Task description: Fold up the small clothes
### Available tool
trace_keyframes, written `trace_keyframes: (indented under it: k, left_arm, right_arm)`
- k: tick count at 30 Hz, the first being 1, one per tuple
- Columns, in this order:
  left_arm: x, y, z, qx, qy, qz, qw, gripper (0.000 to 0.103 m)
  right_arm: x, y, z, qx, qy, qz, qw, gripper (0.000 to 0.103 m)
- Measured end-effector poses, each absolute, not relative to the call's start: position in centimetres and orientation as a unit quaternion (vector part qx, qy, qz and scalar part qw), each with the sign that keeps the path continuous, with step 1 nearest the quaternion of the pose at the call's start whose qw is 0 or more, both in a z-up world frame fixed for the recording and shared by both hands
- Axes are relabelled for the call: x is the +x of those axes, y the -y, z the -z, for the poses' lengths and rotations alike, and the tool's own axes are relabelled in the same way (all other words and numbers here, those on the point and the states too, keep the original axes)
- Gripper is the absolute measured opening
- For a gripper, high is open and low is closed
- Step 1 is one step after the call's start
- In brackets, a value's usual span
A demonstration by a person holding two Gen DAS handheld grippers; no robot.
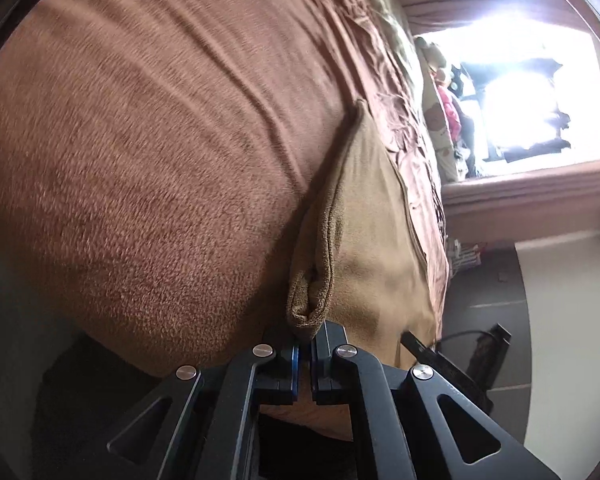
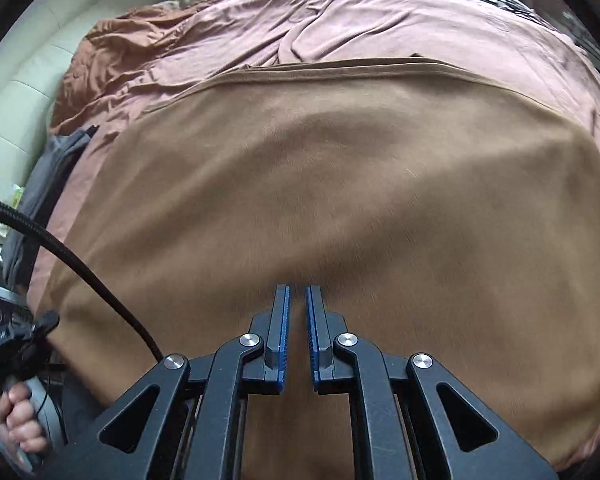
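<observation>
**Pinching One Corner, Hunting for the Next**

Lying spread across the near part of the bed: a brown fleece cloth (image 2: 340,184), mostly flat, far hem running straight across the pinkish sheet (image 2: 380,20). Being lifted at one corner (image 1: 306,312), bunched into a small rolled lip and rising off the rest of the cloth as a tan flap. Being gripped there by the left tongs (image 1: 305,344), shut tight on the corner, pads pressed together with fabric squeezed between them.

Hovering over the middle of the cloth: the right tongs (image 2: 298,300), almost closed, only a thin slit between the blue pads, holding nothing. Blurring of the fleece under them, suggesting travel across the cloth.

Lying at the left edge of the bed, beside the cloth: a grey garment (image 2: 48,176). Showing at the lower left of the right wrist view: a hand (image 2: 18,424) around a handle, with a black cable (image 2: 80,260) arcing above.

Judging the step: starting a fold, one corner secured, second corner not yet taken. Needing next: opening the right tongs, reaching a matching corner along the near edge of the bed, pinching it, then carrying both corners together toward the far hem. Risking a skewed crease if lifting one-sided.
</observation>
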State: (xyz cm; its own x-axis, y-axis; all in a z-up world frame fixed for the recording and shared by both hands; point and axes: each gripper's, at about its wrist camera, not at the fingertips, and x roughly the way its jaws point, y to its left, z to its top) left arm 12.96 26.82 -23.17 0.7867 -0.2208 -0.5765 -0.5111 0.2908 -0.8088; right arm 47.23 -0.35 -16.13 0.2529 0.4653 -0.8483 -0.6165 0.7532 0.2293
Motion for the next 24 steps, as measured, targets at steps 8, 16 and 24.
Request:
trace_keyframes:
  k: [8,16,24]
  left_arm:
    - [12.5,-26.5,24.0,-0.600,-0.310,-0.115,0.728,0.003]
    - [12.1,-26.2,24.5,-0.612,-0.302,-0.128,0.720,0.004]
    - [11.7,-25.9,24.6,-0.614,-0.298,-0.126,0.720,0.004]
  right_arm:
    - [51.8,-4.4,16.5,-0.079,-0.504,-0.333,0.793,0.006]
    - [57.1,-6.9,16.8,-0.071,-0.502,-0.326,0.798,0.006]
    - [59.5,-7.7,16.7,-0.066,-0.501,-0.308,0.806,0.006]
